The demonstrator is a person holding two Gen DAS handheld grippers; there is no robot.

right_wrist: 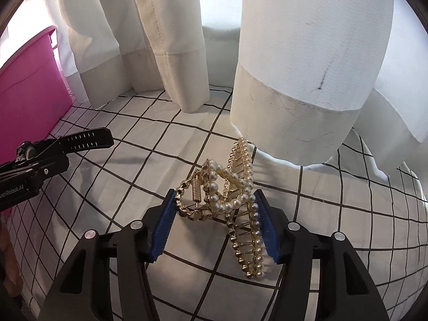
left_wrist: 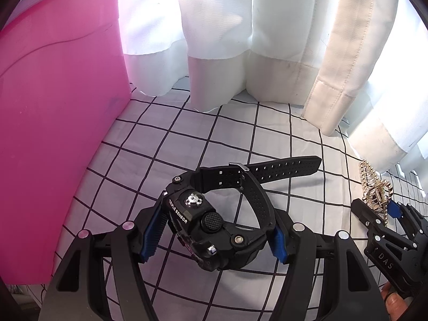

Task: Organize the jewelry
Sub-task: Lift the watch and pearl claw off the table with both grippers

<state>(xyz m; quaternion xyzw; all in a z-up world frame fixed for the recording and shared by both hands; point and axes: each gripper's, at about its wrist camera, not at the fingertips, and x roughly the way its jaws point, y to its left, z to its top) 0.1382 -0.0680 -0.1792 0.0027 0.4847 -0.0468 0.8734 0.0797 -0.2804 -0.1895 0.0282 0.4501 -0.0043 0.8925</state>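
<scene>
Left wrist view: the left gripper (left_wrist: 214,236) holds a black watch (left_wrist: 214,230) by its case, the blue-padded fingers (left_wrist: 151,234) pressed against either side, with the free strap end reaching forward over the checked cloth (left_wrist: 281,139). Only this view shows the lettering and round buttons on the side of the watch case, and how close the tall pink bin (left_wrist: 58,123) stands on the left, its wall rising well above the held watch. At the right edge the right gripper (left_wrist: 385,214) appears small, closed on a gold pearl hair claw (left_wrist: 374,187). Right wrist view: the hair claw (right_wrist: 232,206) fills the centre, clamped between the blue fingers (right_wrist: 163,230) of the right gripper (right_wrist: 216,224); its spring, teeth and rows of pearls are plain here, and its lower end sits low against the cloth (right_wrist: 120,165), though contact cannot be judged. The left gripper (right_wrist: 32,171) and the watch strap (right_wrist: 83,137) enter from the left, with the bin (right_wrist: 29,91) behind them. White curtains (right_wrist: 307,80) hang down to the cloth along the far edge and crowd the claw's far tip; open checked cloth lies between the two grippers.
</scene>
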